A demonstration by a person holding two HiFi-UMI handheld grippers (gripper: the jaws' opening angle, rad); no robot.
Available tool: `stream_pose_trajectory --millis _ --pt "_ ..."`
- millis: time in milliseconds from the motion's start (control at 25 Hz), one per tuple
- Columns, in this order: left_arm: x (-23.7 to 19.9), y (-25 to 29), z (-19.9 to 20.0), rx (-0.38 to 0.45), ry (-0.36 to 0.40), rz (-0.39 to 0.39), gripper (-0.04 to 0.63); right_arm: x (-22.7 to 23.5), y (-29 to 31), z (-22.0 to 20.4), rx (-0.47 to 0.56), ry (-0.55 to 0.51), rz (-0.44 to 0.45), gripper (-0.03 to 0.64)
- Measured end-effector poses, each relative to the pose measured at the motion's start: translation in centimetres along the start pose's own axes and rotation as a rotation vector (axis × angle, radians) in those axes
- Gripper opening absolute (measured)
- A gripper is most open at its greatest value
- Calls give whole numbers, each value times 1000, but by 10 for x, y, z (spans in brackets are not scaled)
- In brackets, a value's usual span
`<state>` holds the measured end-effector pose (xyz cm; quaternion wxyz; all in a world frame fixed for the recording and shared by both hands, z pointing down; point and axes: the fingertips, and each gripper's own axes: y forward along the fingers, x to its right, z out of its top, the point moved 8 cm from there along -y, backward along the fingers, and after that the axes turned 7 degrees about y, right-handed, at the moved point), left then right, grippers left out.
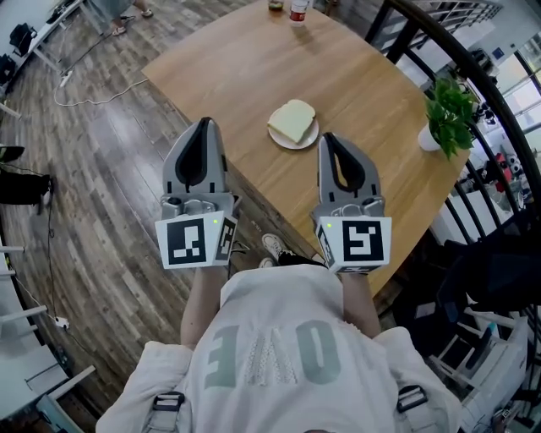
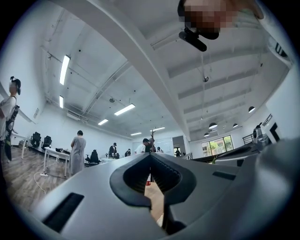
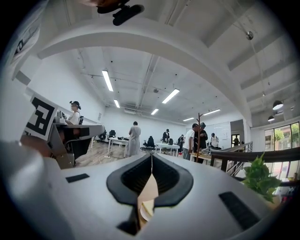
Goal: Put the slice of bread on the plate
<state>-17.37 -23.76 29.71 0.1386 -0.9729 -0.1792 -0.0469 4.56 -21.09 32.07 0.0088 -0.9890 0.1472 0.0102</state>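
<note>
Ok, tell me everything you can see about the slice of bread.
The slice of bread is a single thick piece, roughly square with a rounded top. It has a pale creamy face and a thin light tan crust along its edges, and it looks soft and untoasted. It lies flat on a small round white plate and covers most of it. The plate stands near the middle of the wooden table. Only the plate touches the slice.

We logged a light wooden table (image 1: 254, 76) carrying a white plate (image 1: 311, 139) toward its near side with the slice of bread (image 1: 292, 120) on it, a potted plant (image 1: 429, 139) by the right edge, and a jar (image 1: 275, 4) beside a bottle (image 1: 297, 10) at the far edge.
</note>
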Motion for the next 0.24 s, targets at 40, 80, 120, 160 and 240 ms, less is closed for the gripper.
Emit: stream_pose_trajectory --millis 40,80,120,160,240 --pt "1 2 -1 -3 -2 0 8 1 0 -1 -1 -2 -1 18" --pt "1 4 -2 -7 -5 -1 8 2 1 -1 0 -5 0 18" --pt "2 5 -4 -11 -7 -2 8 4 1 -2 0 -8 1 18" --pt "3 7 -5 -14 -7 -4 8 5 2 -3 0 -10 1 18" --pt "4 11 -8 -21 -7 -9 8 7 4 -5 -3 -13 2 18"
